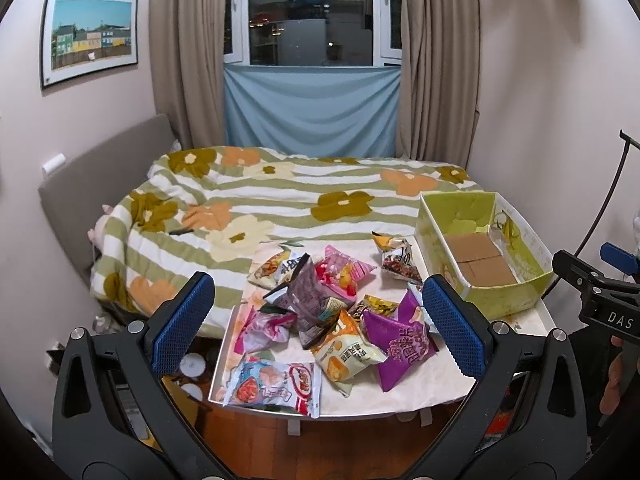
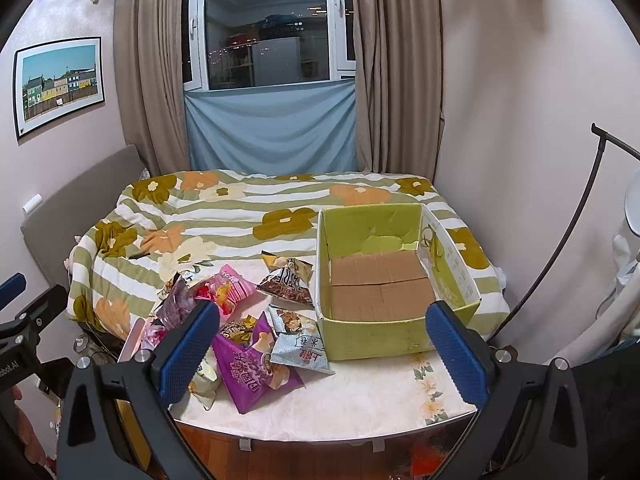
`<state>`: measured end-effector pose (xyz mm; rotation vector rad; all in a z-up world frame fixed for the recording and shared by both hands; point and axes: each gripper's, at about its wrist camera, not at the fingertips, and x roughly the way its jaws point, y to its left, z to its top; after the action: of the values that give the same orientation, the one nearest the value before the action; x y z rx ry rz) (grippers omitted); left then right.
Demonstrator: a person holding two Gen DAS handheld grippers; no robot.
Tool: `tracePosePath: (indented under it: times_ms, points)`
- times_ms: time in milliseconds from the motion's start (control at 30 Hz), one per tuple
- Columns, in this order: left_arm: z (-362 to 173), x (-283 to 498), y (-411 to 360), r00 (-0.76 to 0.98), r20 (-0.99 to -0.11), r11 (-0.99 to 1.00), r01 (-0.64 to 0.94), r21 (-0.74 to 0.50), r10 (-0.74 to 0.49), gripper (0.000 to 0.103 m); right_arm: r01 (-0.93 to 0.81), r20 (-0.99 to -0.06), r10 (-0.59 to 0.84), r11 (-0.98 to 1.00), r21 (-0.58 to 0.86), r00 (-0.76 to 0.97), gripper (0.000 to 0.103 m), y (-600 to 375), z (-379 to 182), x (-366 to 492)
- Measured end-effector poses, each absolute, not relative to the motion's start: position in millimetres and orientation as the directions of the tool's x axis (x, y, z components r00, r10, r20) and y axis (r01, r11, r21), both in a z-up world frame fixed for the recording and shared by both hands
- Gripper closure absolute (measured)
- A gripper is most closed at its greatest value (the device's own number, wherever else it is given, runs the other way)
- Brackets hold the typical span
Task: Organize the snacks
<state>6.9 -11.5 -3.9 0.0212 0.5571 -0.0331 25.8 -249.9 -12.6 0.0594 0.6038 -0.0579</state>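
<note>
Tongs: left tongs (image 1: 318,316) wide apart, empty | right tongs (image 2: 322,346) wide apart (empty), above table (image 2: 360,408)

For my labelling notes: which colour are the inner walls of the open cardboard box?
Yellow-green walls, brown floor; the box shows best in the right wrist view.

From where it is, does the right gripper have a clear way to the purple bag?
Probably yes: the right gripper is open, the purple bag lies atop the pile's near edge, nothing between.
</note>
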Motion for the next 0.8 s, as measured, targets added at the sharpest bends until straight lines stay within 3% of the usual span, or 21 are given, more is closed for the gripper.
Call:
tracePosePath:
  times_ms: [800]
  points:
    - [-9.9, 7.7, -16.0, 0.831, -0.556, 0.999, 0.044, 0.006, -0.033, 0.0, 0.065, -0.582, -0.027, 0.997, 0.045, 0.813, 0.0, -246.5, -19.2, 29.9]
